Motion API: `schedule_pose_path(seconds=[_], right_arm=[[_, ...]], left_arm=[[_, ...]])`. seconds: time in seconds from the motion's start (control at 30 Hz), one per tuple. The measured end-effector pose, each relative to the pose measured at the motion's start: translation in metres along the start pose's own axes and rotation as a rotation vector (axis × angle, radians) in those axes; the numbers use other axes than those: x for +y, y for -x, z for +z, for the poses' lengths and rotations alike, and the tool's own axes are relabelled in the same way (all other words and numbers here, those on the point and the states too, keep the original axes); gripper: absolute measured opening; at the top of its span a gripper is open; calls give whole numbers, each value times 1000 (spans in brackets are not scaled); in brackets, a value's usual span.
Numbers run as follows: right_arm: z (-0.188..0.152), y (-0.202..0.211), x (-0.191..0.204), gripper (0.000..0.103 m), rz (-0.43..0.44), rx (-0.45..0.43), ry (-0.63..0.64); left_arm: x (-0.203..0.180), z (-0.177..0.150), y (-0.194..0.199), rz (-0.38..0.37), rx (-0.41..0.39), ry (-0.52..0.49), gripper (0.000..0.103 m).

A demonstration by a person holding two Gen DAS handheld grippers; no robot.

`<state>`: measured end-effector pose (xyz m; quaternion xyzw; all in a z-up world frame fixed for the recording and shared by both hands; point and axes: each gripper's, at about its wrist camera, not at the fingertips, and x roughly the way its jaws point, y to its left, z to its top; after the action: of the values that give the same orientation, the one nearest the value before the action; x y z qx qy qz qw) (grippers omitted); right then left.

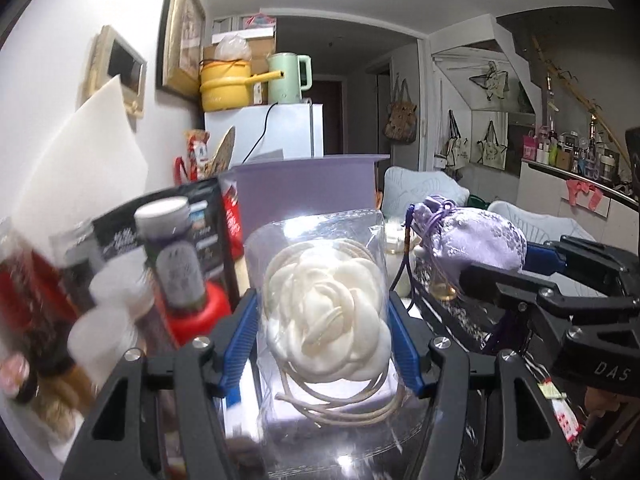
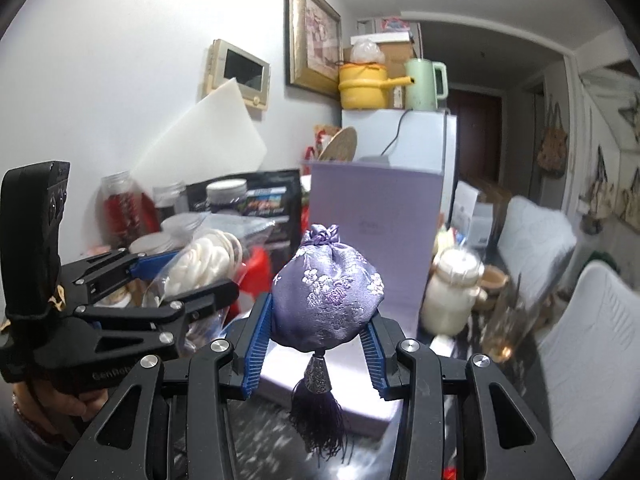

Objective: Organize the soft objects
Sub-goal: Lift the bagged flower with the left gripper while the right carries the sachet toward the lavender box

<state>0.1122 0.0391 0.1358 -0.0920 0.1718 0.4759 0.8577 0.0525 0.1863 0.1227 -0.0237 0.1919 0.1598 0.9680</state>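
currently mid-carry: left tongs clamp the bagged white fabric flower, right tongs clamp the lilac sachet, both clear of the table. next: bring each over the open lavender box, likely the destination, then release.

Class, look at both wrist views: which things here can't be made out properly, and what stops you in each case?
- Jars, left wrist view: smeared by motion blur, labels unreadable.
- Clear bag, left wrist view: its bottom is cut off by the frame edge.
- Purple box, right wrist view: the pouch hides its lower front.
- Glass, right wrist view: blurred, contents unclear.
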Motion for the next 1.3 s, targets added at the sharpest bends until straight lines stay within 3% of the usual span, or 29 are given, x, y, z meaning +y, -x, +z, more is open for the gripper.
schedule_pose_path(seconds=[0.23, 0.43, 0.53, 0.87, 1.3], right_arm=[[31, -27, -21, 42, -36, -24, 51], [46, -61, -42, 42, -38, 1, 47], [53, -79, -52, 42, -40, 19, 41], [53, -138, -77, 42, -88, 107, 51], [18, -204, -103, 42, -125, 292, 17]], left_arm=[[1, 34, -37, 16, -21, -34, 61], [5, 50, -77, 38, 14, -43, 61], [11, 54, -102, 9, 67, -17, 61], [11, 37, -168, 25, 199, -25, 61], [20, 4, -237, 46, 395, -12, 61]])
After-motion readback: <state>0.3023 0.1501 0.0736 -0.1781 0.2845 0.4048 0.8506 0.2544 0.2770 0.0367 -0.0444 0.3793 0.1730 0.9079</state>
